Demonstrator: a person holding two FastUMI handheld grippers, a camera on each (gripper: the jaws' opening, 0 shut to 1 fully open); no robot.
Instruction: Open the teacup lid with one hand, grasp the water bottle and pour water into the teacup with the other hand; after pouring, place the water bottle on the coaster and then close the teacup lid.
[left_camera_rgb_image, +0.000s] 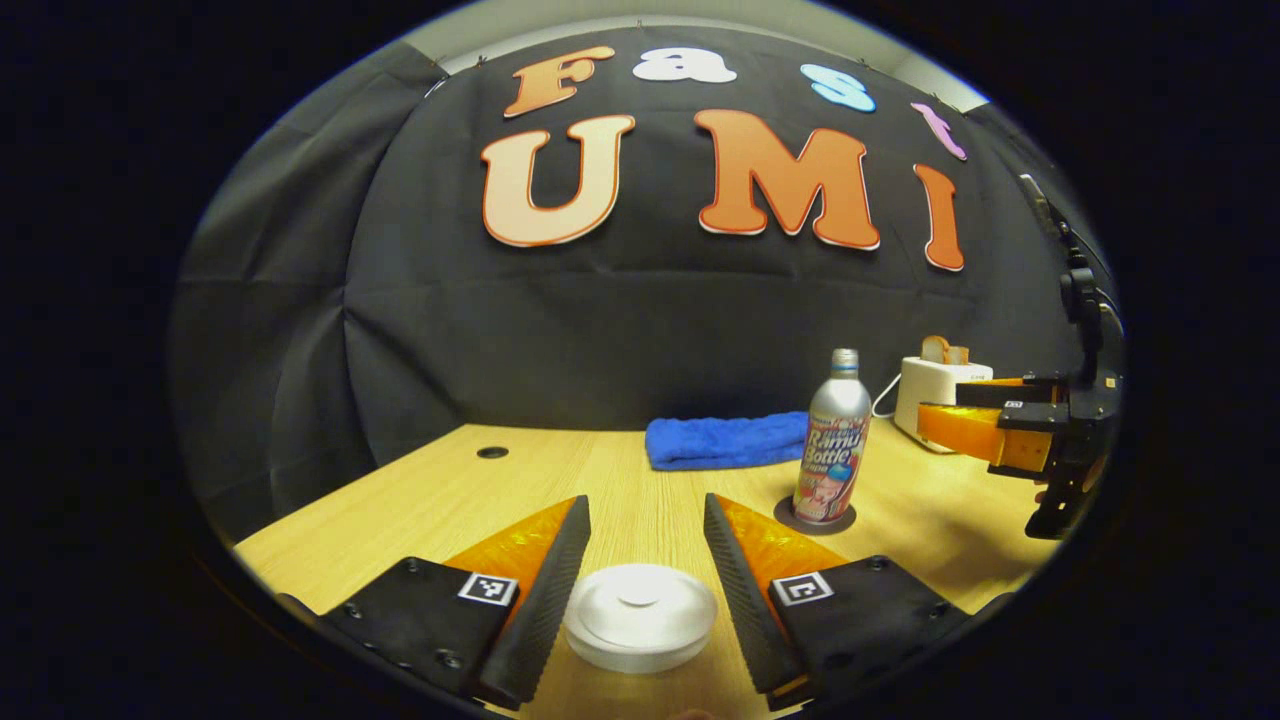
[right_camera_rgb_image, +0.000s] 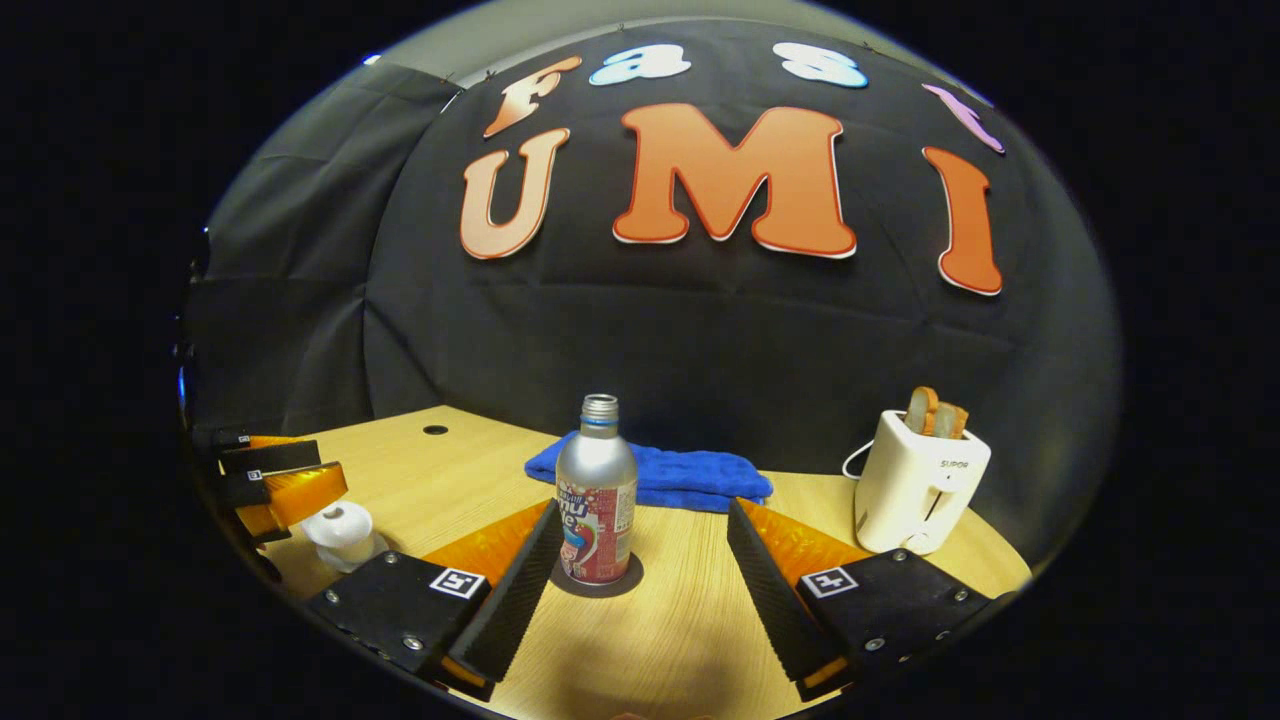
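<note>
Both tongs stand apart. Our right gripper (right_camera_rgb_image: 640, 570) has the water bottle (right_camera_rgb_image: 596, 495) upright on its dark coaster (right_camera_rgb_image: 598, 583) between the fingers, nearer the left one, not touching it that we can tell. Our left gripper (left_camera_rgb_image: 645, 565) has the lidded white teacup (left_camera_rgb_image: 640, 615) between its fingers, unclamped. From the right gripper view we see the toaster (right_camera_rgb_image: 920, 482) whole, with "SUPOR" on it; from the left gripper view, the bottle's front label. A blue towel (right_camera_rgb_image: 680, 480) lies beyond the bottle.
</note>
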